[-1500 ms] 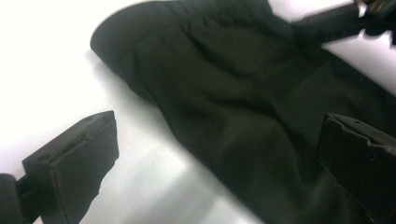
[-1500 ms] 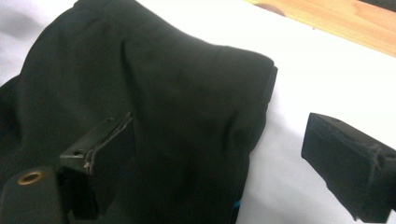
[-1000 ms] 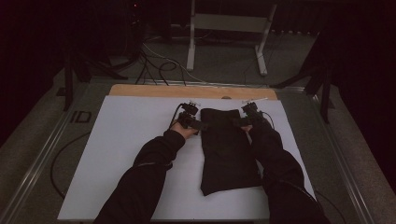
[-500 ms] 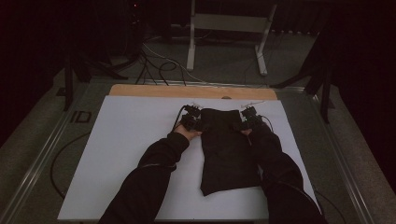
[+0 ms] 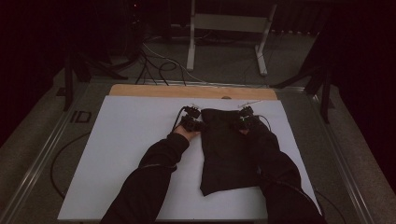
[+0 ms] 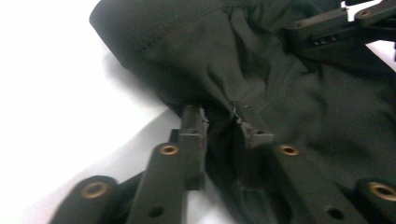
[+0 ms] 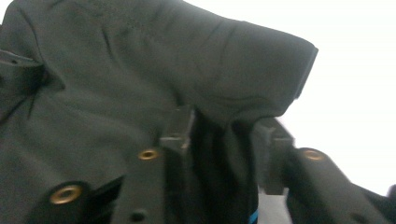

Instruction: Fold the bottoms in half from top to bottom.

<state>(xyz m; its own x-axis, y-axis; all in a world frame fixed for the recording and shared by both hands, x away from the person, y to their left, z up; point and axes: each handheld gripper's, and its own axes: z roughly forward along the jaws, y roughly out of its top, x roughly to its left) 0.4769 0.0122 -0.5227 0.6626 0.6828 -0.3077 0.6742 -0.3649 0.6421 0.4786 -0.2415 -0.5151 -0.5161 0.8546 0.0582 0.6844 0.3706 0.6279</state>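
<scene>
Counter (image 5: 116,154), white sheet over it. Dark garment (image 5: 229,154) flat right of centre on counter, long axis running from near edge toward far edge, far end at both grippers. Left hand-held gripper (image 5: 196,125) at garment's far-left corner; jaws just been closing, now clamped on a bunched fold of cloth (image 6: 224,121). Right hand-held gripper (image 5: 240,123) at garment's far-right corner; jaws likewise just been closing, cloth edge (image 7: 224,135) between them, pads appear pressed on it. Rest of garment trails back from both toward near edge. Each hand equally near its own corner. Probable next move: lift or drag far end.
</scene>
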